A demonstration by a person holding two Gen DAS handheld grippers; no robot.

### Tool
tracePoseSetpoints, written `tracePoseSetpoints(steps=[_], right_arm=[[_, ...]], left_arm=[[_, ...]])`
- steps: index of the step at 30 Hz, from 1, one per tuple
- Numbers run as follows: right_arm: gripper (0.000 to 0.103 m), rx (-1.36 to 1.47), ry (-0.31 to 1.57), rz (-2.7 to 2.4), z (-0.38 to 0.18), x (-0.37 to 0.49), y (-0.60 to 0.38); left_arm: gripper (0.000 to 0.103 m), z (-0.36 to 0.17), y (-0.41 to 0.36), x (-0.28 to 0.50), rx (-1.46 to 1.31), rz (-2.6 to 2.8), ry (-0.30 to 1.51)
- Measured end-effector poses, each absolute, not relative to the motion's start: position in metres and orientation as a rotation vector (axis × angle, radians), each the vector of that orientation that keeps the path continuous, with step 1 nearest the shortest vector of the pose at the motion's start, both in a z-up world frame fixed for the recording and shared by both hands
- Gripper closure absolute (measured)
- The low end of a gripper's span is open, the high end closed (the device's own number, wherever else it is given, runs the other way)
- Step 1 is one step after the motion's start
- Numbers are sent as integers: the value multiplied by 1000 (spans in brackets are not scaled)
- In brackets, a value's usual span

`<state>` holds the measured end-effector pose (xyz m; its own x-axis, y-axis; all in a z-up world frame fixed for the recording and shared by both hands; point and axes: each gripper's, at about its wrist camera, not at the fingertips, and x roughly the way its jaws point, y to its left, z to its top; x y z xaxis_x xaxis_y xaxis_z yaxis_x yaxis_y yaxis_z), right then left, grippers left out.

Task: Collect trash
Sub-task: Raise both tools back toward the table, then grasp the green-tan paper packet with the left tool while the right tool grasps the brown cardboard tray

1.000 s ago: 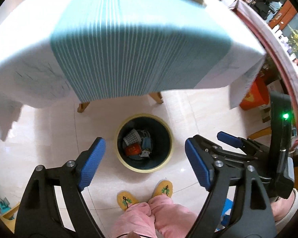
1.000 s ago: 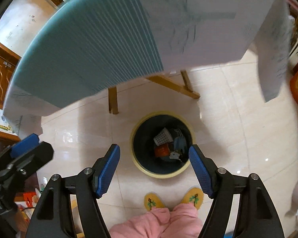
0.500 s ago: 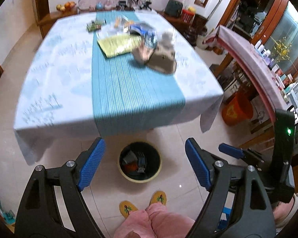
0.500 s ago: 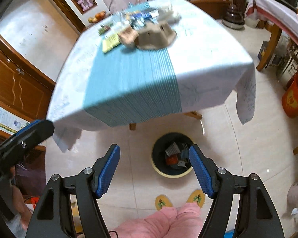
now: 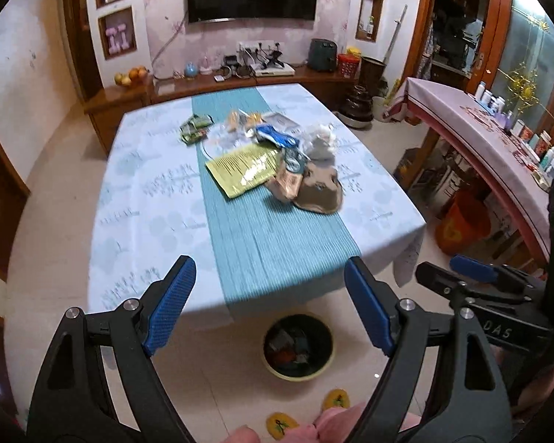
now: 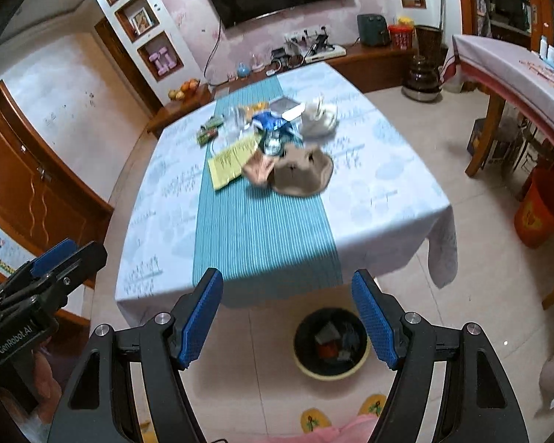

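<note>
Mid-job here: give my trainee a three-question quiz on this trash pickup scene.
1. True or false: the left claw and right claw are both open and empty.
2. Where is the bin? A) on the table B) on the floor at the table's near edge C) beside the television
3. Fill in: the trash pile lies on the teal ____.

Key: 1 true; 2 B; 3 runner.

Near half of runner [image 5: 273,243] ahead of both claws lies bare, open path. Beyond it, trash pile [image 5: 277,158] crowds table [image 5: 147,199] middle. Bin [image 5: 298,347] below claws, floor around it free.
</note>
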<state>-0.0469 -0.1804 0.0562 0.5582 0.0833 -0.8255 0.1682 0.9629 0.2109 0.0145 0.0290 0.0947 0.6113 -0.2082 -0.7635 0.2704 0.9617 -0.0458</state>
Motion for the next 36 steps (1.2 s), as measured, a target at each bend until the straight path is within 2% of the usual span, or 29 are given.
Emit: tracePoseSetpoints(steps=[5,11,17,27,33,35,36], right_arm=[[30,255,953,-56,66,-22,-179],[30,261,961,-56,59,27,-187],[29,277,1010,-34,27,88,-205],[30,323,1145,34,-41,180,-248],[30,340,1197,75,-65,215,-263],[30,344,1209,87,-71,225,-266],[30,346,1215,91,-73,228,-266]], left_arm=[[23,103,29,38,77,-264,883],[23,83,18,87,68,-304,944],[36,48,-3,146,84,-307,1013],[39,-28,-51,273,75,-238,1181],[49,-71,-76,323,59,-233,1265],[59,-81,-80,329,55,-243,1291],[61,-86,-80,331,50,-249,1304]])
